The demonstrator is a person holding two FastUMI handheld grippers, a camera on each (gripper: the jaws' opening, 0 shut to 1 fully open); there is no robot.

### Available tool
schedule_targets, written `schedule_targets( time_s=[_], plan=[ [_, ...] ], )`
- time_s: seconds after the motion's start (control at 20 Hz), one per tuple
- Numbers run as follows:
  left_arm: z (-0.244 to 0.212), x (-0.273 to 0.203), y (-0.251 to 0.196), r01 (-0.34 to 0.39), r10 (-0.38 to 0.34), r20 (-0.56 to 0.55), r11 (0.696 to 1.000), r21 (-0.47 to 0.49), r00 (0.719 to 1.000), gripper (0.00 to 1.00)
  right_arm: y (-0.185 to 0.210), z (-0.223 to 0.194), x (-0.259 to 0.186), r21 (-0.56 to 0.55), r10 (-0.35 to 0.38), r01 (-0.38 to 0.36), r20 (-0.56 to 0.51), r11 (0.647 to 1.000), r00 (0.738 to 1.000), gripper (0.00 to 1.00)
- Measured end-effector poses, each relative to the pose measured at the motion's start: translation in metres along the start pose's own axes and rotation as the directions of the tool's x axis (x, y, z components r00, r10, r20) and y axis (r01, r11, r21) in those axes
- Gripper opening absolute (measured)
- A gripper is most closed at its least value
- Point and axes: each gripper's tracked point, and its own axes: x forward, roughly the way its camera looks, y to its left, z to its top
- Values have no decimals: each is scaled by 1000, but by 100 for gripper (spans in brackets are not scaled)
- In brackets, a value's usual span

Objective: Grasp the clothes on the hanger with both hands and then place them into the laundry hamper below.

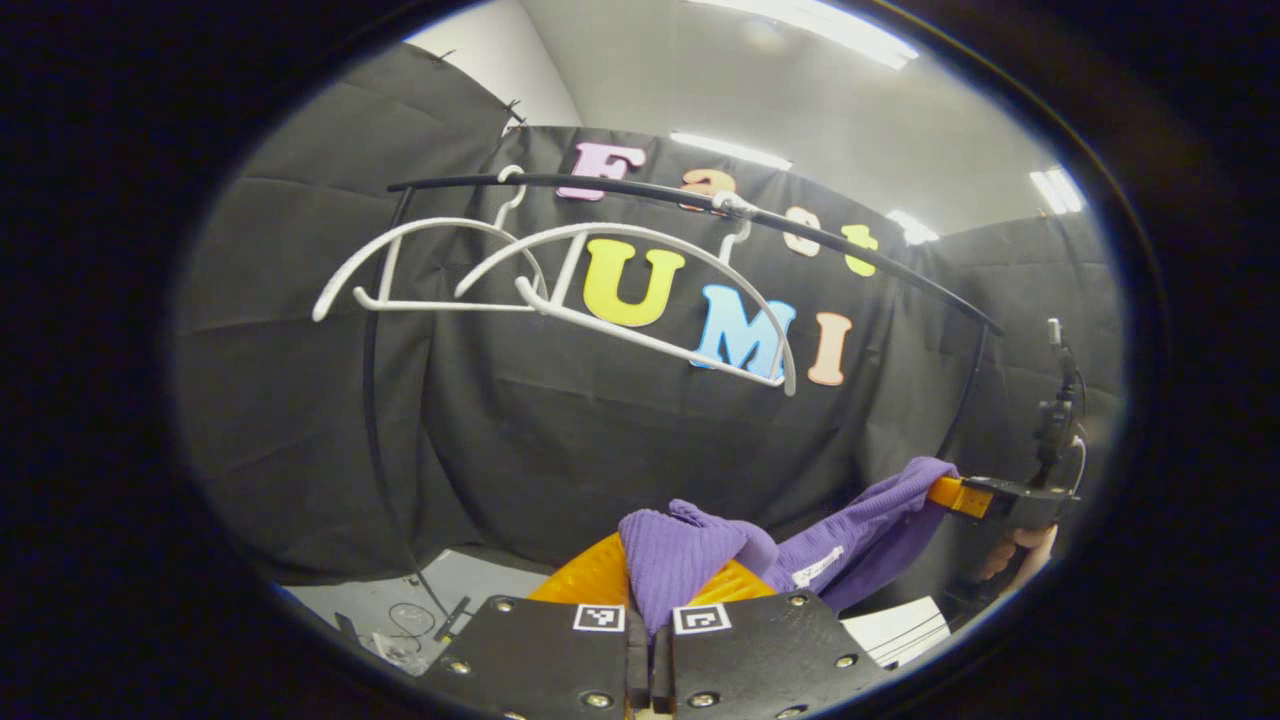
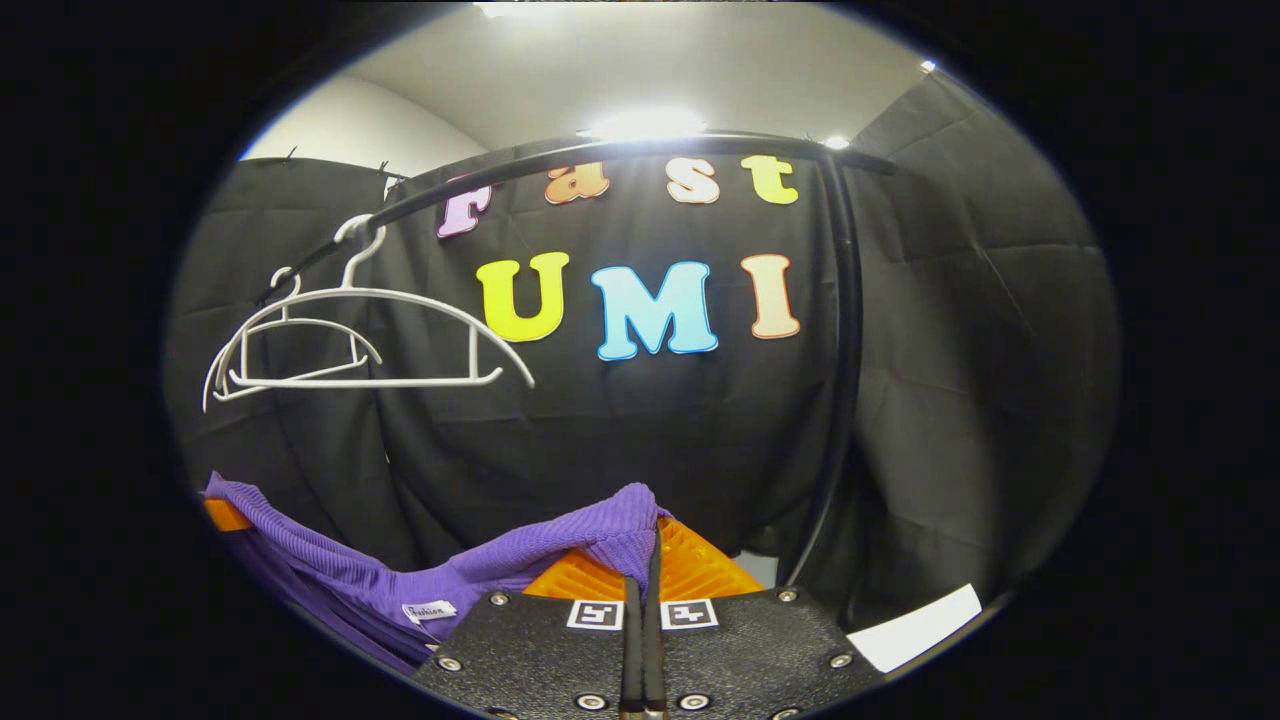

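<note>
Both grippers are pinching the purple garment (image 1: pixel 690 550): left gripper (image 1: pixel 648 600) and right gripper (image 2: pixel 645 570) clamped narrow on cloth bunched between their fingers. White hangers (image 1: pixel 560 280) hanging bare above, so removal looks done; hamper drop remaining.

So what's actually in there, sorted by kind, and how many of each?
White hangers: 2, both bare on the rail
Black clothes rail: 1
Purple garment: 1, held between the two grippers
Grippers: 2, left gripper and right gripper
Total: 6
</note>
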Motion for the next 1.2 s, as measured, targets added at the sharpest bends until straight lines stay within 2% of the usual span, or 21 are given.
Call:
schedule_targets(
  time_s=[0.3,0.55,0.65,0.85,0.95,1.05,1.2],
  plan=[
    [-32,-29,23,33,-32,-65,999,7,997,3,29,-45,-49,15,-19,20,-75,1000,997,0],
    [-80,-44,50,4,-2,-143,1000,15,990,3,47,-112,-67,51,15,-5,-214,999,977,0],
    [-111,-45,65,-22,30,-197,999,43,980,3,47,-143,-66,81,24,-1,-287,997,958,0],
    [-175,-42,80,-64,62,-312,998,4,948,3,39,-194,-62,91,21,16,-388,996,921,0],
    [-206,-33,89,-75,80,-356,997,27,931,0,35,-230,-59,120,12,49,-461,992,887,0],
    [-237,-25,95,-82,89,-401,996,35,912,3,33,-259,-59,141,13,72,-522,987,853,0],
    [-277,-17,98,-93,96,-460,995,29,883,3,30,-293,-52,114,-5,88,-583,990,812,0]
  ],
)
